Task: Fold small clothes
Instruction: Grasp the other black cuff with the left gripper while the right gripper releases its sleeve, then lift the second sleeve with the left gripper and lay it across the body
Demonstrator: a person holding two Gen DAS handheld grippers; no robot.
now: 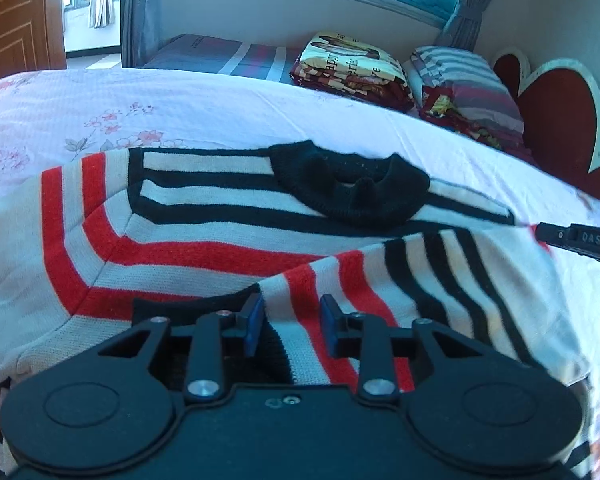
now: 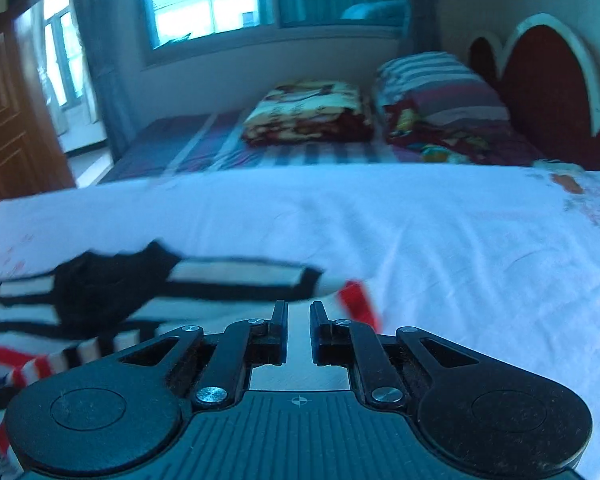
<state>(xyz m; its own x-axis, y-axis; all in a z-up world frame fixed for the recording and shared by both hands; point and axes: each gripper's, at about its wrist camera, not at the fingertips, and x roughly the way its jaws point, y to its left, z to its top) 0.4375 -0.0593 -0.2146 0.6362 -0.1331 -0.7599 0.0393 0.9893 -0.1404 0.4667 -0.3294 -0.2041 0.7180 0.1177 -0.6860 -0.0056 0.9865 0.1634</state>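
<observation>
Fingers of the left gripper (image 1: 292, 326): blue pads set a narrow gap apart, astride a folded-over striped sleeve of the sweater (image 1: 228, 232), not visibly pressing it; fingers of the right gripper (image 2: 299, 320): drawn nearly together with only a slim slit between them and nothing held, their tips over the garment's right edge. Sweater: white knit with red and black stripes and a black collar (image 1: 350, 188), lying flat on the bed (image 1: 204, 100) over a pale floral sheet. Background: folded blankets (image 1: 352, 68), striped pillow (image 1: 468, 80), red heart-shaped headboard (image 1: 560, 120), window (image 2: 204, 0).
</observation>
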